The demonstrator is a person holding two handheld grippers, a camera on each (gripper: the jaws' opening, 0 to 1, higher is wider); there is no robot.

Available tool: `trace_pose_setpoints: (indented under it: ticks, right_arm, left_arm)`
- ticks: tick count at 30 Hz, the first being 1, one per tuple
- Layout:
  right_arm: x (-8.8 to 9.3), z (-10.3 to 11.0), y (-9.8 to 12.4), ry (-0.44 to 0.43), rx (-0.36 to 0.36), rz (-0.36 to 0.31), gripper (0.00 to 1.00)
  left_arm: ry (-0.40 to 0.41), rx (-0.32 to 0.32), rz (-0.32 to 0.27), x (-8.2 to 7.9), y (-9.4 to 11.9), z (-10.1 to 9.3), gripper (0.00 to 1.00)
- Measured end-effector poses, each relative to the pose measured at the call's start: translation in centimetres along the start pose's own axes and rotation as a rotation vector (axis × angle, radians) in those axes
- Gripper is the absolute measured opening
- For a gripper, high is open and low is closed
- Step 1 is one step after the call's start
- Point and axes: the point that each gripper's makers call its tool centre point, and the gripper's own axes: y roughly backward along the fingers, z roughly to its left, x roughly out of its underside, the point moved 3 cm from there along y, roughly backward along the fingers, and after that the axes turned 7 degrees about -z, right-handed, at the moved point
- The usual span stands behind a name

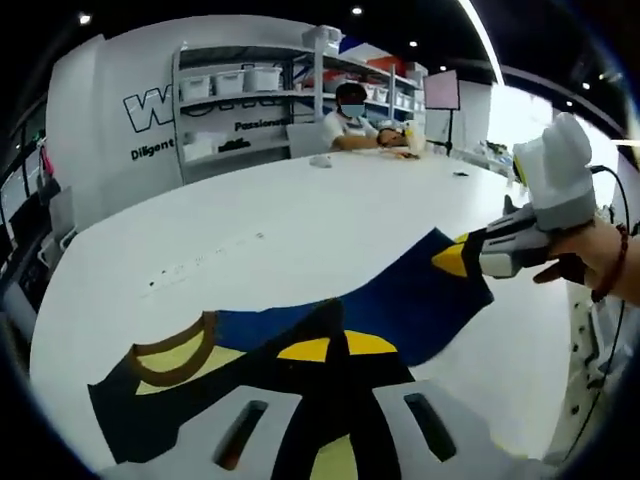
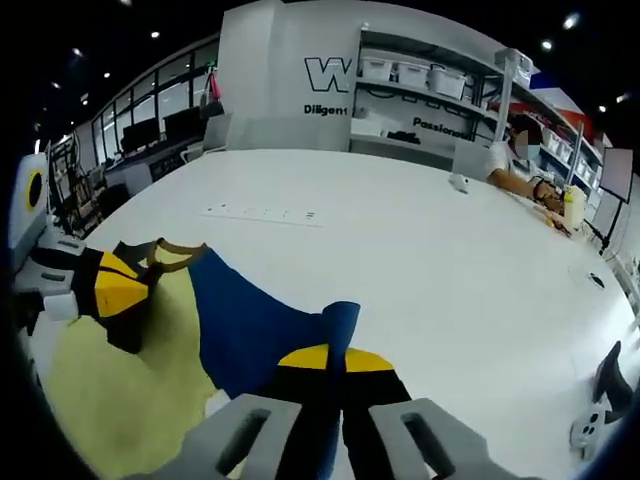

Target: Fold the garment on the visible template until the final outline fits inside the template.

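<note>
The garment is dark blue with black and pale yellow parts and a brown collar. It lies partly lifted on the white table. My left gripper is shut on a black fold of it near the collar end. The right gripper comes in from the right, held by a hand, and pinches the blue far corner. In the right gripper view my right gripper is shut on a blue edge of the garment. The left gripper grips the cloth beside the collar.
A person sits at the table's far end beside a bottle. Shelves with white bins line the back wall. A power strip lies on the table, and a dark chair stands past the table's right edge.
</note>
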Motion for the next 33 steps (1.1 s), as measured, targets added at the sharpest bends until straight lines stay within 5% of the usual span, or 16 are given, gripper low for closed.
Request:
trace_pose_setpoints:
  ticks: [5, 8, 20, 33]
  right_arm:
    - [-0.1, 0.0, -0.1, -0.015, -0.003, -0.001, 0.00]
    - [-0.2, 0.0, 0.0, -0.029, -0.002, -0.007, 0.00]
    - [0.5, -0.7, -0.2, -0.052, -0.006, 0.006, 0.00]
    - [3.1, -2.3, -0.8, -0.030, 0.010, 0.082, 0.04]
  left_arm:
    - [0.062, 0.058, 0.003, 0.5, -1.0, -0.9, 0.13]
    - [0.038, 0.055, -0.030, 0.0, -0.8, -1.0, 0.25]
    - [0.105, 0.033, -0.122, -2.8, 3.1, 1.4, 0.45]
    - [0.043, -0.025, -0.137, -2.7, 7.1, 3.8, 0.62]
